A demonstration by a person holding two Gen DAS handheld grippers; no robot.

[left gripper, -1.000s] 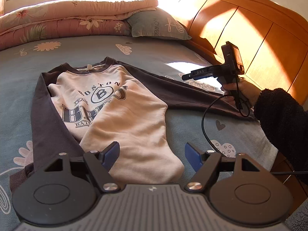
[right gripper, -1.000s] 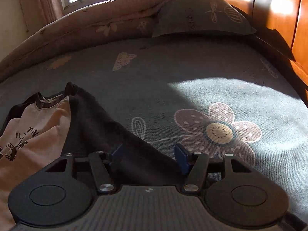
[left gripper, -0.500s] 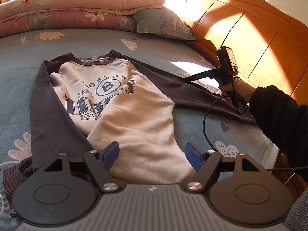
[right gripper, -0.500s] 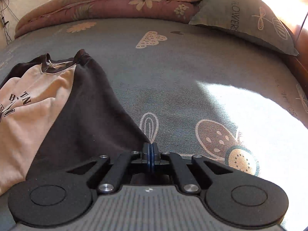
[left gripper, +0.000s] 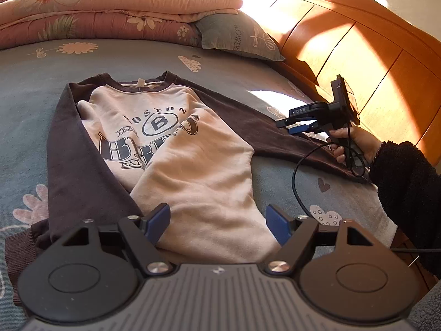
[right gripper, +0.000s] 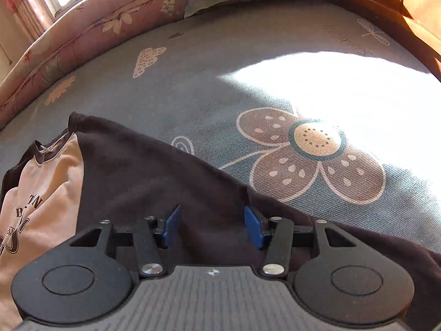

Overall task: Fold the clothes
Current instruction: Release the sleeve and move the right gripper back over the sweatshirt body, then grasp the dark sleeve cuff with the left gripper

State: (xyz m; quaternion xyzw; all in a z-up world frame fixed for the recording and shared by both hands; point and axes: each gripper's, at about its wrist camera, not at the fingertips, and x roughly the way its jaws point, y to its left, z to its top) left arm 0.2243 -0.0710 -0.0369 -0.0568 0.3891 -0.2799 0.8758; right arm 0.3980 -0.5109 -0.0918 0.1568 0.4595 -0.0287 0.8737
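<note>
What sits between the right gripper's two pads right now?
In the right wrist view, the sweatshirt's dark sleeve lies between the right gripper's blue pads. The jaws are opening and the pads are not pressing on the cloth.

One sweatshirt (left gripper: 176, 149) lay on the bed (left gripper: 248, 77), with one pillow (left gripper: 237, 38) and what looked like two folded quilts (left gripper: 110, 8). Two grippers showed, the left gripper (left gripper: 219, 223) and the right gripper (right gripper: 212, 226).
</note>
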